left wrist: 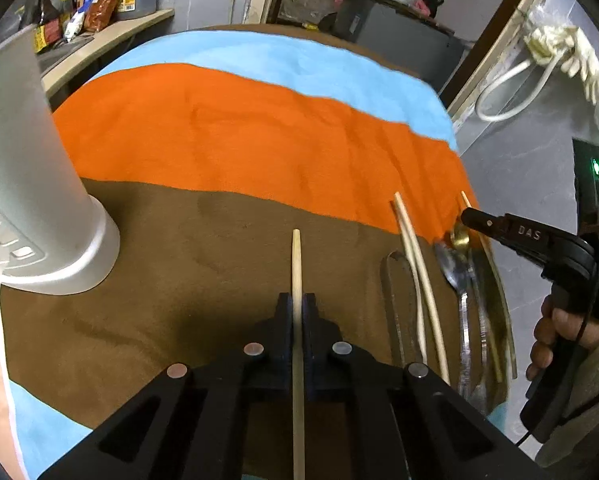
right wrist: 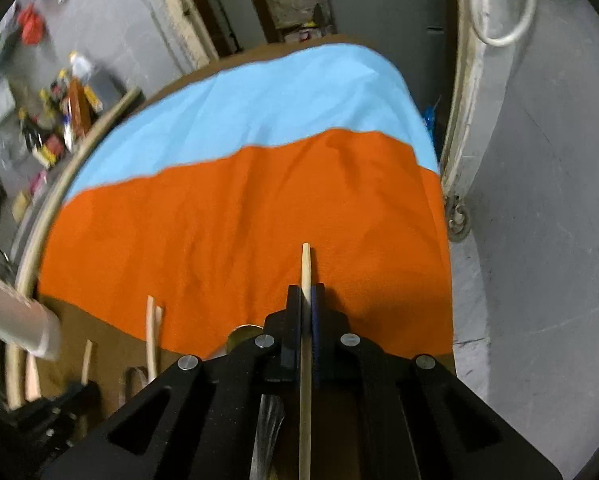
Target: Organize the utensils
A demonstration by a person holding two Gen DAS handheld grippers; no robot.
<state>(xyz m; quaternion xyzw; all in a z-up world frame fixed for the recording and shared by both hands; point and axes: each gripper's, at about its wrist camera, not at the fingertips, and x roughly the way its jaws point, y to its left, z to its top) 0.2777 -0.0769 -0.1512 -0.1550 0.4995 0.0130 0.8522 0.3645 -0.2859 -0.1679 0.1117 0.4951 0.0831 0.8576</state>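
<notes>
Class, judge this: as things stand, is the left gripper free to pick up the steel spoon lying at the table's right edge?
Probably not: the left gripper is shut on a wooden chopstick, so the steel spoon must wait.

The white holder (left wrist: pixel 39 184) runs off the left wrist view's top and left edges. In the right wrist view it (right wrist: pixel 15 320) is a blur (so are the bottles (right wrist: pixel 59 120) behind). The tongs hide both chopsticks' (left wrist: pixel 297 400) lower ends.
</notes>
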